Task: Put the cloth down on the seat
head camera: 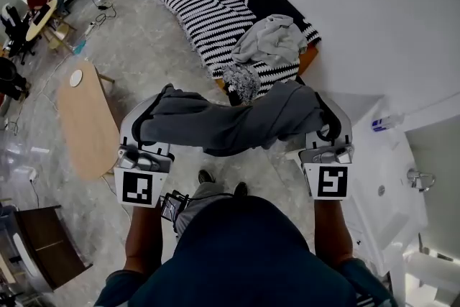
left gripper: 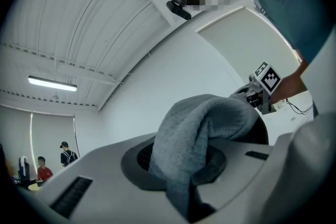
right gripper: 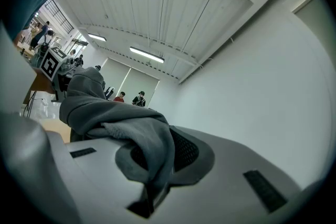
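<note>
Both pairs of jaws are pressed together on fabric. The left gripper [head camera: 147, 129] pinches one end of a dark grey, soft knitted cloth [head camera: 230, 127], and the right gripper [head camera: 327, 127] pinches the other end. In each gripper view we see the cloth bunched over the closed jaws.

The cloth hangs in the air between the two grippers, over the pale marbled floor [head camera: 144, 54], just short of the near end of the long sofa seat with its black-and-white striped cover [head camera: 205, 11]. Its long axis runs side to side, from one gripper to the other, roughly level, with the middle sagging a little. It lies across the sofa's length rather than along it.

We judge the main risk to be the landing spot. A crumpled light grey garment [head camera: 272, 39] and a small speckled bundle [head camera: 242, 81], possibly a cushion though the view is too small to be sure, already fill the seat's near end. Lowered there, the cloth would pile on top of them or slide off the front edge. If one gripper lets go first, the free end would swing down and might reach the floor.
</note>
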`<state>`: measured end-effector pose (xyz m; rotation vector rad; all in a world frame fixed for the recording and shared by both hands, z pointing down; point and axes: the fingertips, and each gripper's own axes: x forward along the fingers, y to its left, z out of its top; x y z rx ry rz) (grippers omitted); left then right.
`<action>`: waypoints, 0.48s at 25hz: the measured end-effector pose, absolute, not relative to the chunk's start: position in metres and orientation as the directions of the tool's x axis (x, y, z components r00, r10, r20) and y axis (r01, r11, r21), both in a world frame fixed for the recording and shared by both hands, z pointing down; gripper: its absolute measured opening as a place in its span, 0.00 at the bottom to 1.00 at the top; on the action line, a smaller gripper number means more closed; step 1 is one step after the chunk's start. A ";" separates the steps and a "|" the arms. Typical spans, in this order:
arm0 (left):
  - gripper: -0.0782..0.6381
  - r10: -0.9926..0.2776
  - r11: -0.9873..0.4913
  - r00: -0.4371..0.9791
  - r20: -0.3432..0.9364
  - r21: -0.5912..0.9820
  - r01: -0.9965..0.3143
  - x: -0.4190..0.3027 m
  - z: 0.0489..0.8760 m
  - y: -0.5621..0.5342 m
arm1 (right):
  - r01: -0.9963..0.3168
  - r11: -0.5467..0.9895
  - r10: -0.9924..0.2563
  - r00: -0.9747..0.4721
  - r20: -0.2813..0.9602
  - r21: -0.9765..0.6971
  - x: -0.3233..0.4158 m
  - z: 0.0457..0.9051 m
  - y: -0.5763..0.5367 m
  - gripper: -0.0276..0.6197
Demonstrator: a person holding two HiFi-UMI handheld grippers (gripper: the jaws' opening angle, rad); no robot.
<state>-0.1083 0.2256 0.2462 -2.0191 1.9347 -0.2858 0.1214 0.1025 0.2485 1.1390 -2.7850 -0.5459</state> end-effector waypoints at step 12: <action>0.19 -0.984 -0.121 0.163 -0.078 -0.386 -0.915 -0.155 0.235 0.189 | -0.722 0.566 -0.761 -0.643 -0.085 0.398 0.088 0.236 0.082 0.09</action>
